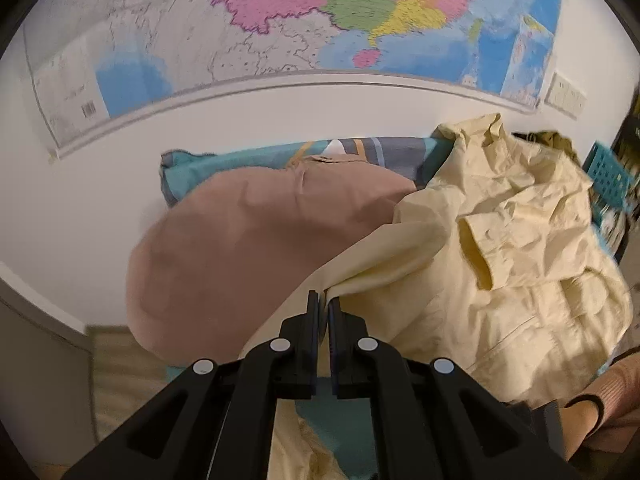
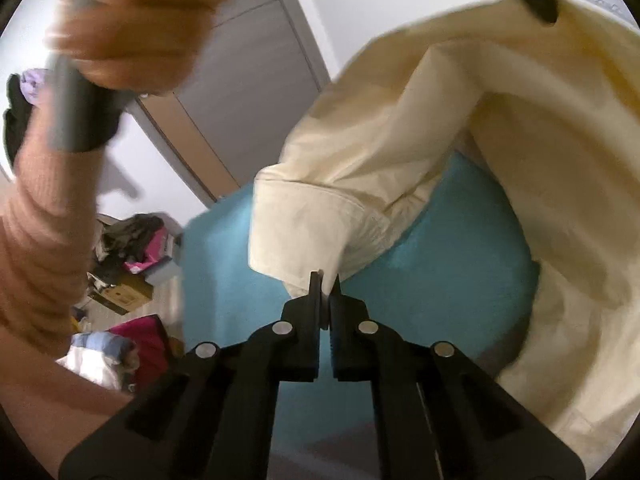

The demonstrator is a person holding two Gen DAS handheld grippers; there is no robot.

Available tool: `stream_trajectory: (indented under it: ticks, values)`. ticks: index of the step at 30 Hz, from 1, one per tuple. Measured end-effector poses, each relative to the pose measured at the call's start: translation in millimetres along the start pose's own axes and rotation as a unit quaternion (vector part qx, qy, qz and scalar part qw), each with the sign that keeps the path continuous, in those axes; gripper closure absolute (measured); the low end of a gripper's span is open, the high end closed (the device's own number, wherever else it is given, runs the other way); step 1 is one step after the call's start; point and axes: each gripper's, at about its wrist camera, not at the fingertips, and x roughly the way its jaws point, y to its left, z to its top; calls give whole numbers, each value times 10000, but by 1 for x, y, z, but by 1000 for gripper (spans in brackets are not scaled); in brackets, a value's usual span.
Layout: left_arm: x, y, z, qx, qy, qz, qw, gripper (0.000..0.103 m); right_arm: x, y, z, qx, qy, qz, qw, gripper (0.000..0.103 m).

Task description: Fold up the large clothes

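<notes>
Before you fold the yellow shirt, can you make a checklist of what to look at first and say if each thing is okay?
1. Left gripper pinching the cream shirt: ok, cloth sits between the shut jaws.
2. Right gripper pinching the shirt's cuff: ok, jaws shut on its edge.
3. Shirt spread flat: not ok, it is bunched and wrinkled.
4. Room on the teal bed cover: cannot tell; a pink garment lies beside the shirt.
5. Sleeve pulled straight: not ok, it hangs in folds.
6. Whole shirt in sight: cannot tell, the far edges run out of view.
</notes>
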Motion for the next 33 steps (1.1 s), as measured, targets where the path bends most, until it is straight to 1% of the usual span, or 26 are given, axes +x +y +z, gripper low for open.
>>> stream_trajectory:
  ticks: [3,4,5,6,7,8,9,11,12,13,14,16,18,19,20,22,23,25,26,27,28,29,30,31,32,33]
  values:
    - [-7,6,3,-236,81,-264,9993,100,-54,10,-3,8,-442,706,9965,99]
    - [-14,7,5,-293,18,-451,9986,100,-76,8,-4,139,-650,984,9929,100]
    - [-22,6,7,-334,-57,-597,9976,95,-105,2,-5,315,-935,1221,9876,100]
    - [-31,4,10,-369,-152,-745,9964,84,-128,-3,-8,410,-1157,1357,9831,100]
    - [-37,2,12,-382,-213,-838,9955,76,-154,-11,-12,539,-1443,1425,9777,100]
    - [-46,-3,15,-386,-343,-989,9938,63,-184,-21,-19,724,-1754,1457,9710,100]
    - [-55,-9,17,-341,-481,-1090,9923,59,-208,-31,-27,907,-2004,1439,9648,100]
    - [-69,-26,20,-168,-696,-1253,9895,58,-265,-57,-54,1327,-2615,1178,9487,100]
    - [-72,-32,21,-119,-763,-1306,9884,57,-282,-67,-67,1515,-2804,1072,9418,100]
    - [-76,-41,22,-14,-856,-1366,9869,55,-309,-79,-88,1792,-3100,802,9303,100]
    - [-78,-48,22,78,-922,-1372,9862,53,-324,-89,-100,1916,-3255,627,9238,100]
    - [-72,-65,24,228,-999,-1413,9847,51,-353,-109,-139,2407,-3550,431,9023,100]
    - [-59,-74,26,287,-909,-1429,9851,51,-368,-125,-178,2861,-3547,-117,8901,99]
    - [-47,-84,26,350,-813,-1384,9864,51,-371,-137,-205,3268,-3481,-357,8780,99]
    - [-36,-89,26,414,-728,-1348,9873,51,-372,-144,-219,3485,-3365,-523,8733,99]
    - [-9,-102,22,507,-479,-1214,9901,51,-367,-158,-260,4093,-3114,-850,8534,98]
    - [6,-109,19,585,-346,-1159,9909,51,-361,-162,-277,4353,-2898,-992,8466,94]
    - [30,-118,13,644,-122,-1097,9918,51,-359,-166,-302,4713,-2537,-1635,8287,86]
    - [38,-121,10,648,-45,-1051,9923,51,-361,-164,-307,4758,-2515,-1752,8244,76]
    - [49,-127,6,659,20,-1078,9920,51,-369,-162,-311,4765,-2602,-1830,8196,71]
    - [55,-128,3,662,70,-1145,9912,51,-376,-161,-310,4721,-2678,-1925,8176,62]
    - [60,-132,0,685,134,-1188,9905,51,-388,-152,-305,4516,-2835,-2169,8177,55]
    - [66,-138,-5,722,174,-1211,9899,51,-393,-148,-294,4309,-2933,-2324,8211,51]
    - [70,-141,-8,728,176,-1248,9893,51,-395,-146,-282,4095,-3006,-2455,8256,40]
    - [71,-144,-12,739,173,-1278,9889,51,-399,-142,-261,3743,-3067,-2526,8379,33]
    - [72,-148,-14,764,160,-1317,9882,51,-399,-144,-249,3515,-3058,-2501,8488,31]
